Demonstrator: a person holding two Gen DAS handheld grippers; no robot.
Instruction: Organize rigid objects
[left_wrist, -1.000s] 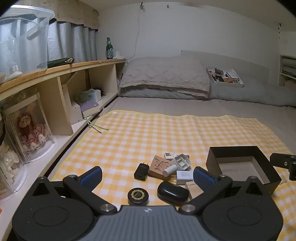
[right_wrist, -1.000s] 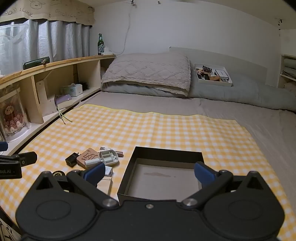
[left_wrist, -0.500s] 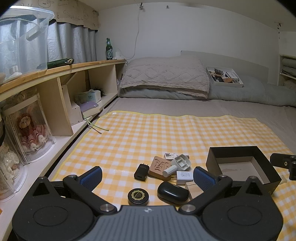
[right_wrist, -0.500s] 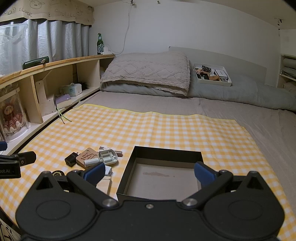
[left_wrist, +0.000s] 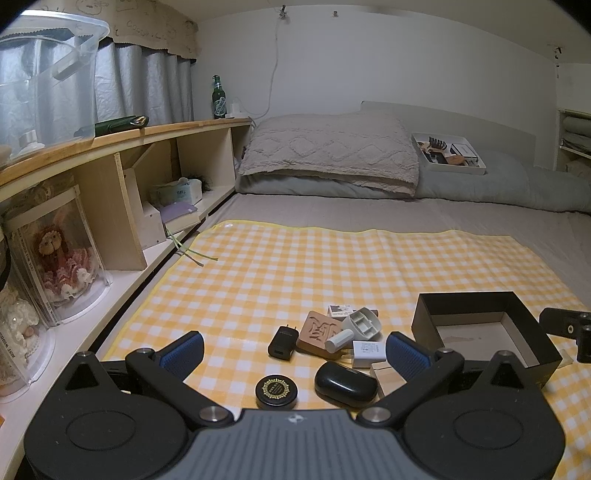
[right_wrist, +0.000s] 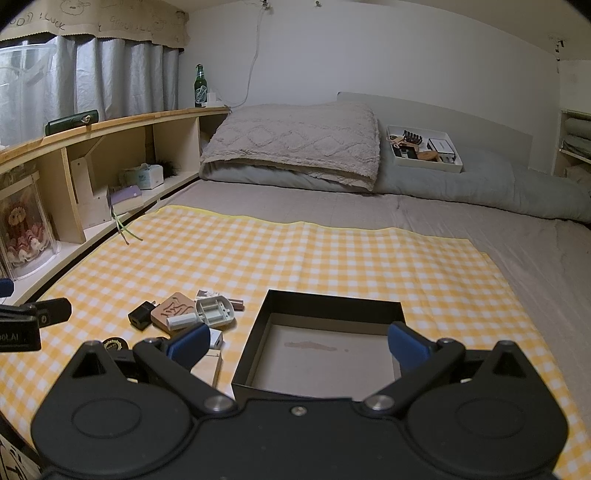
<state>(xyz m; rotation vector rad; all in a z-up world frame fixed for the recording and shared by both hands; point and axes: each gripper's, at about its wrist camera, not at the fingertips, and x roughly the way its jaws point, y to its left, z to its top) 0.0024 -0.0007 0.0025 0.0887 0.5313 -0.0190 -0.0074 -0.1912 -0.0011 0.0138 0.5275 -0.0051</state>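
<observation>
Right claw (right_wrist: 297, 343) spread wide over empty black box (right_wrist: 321, 354), small items cluster (right_wrist: 184, 314) left

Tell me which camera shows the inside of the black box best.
The right wrist view: it looks straight down into the black box, showing its bare, stained floor. The left wrist view catches the box obliquely at its right edge, with part of the floor hidden.

Both wrist views low over checked cloth (left_wrist: 332, 266), facing pillow (right_wrist: 295, 144); share black box (right_wrist: 325, 354).
</observation>
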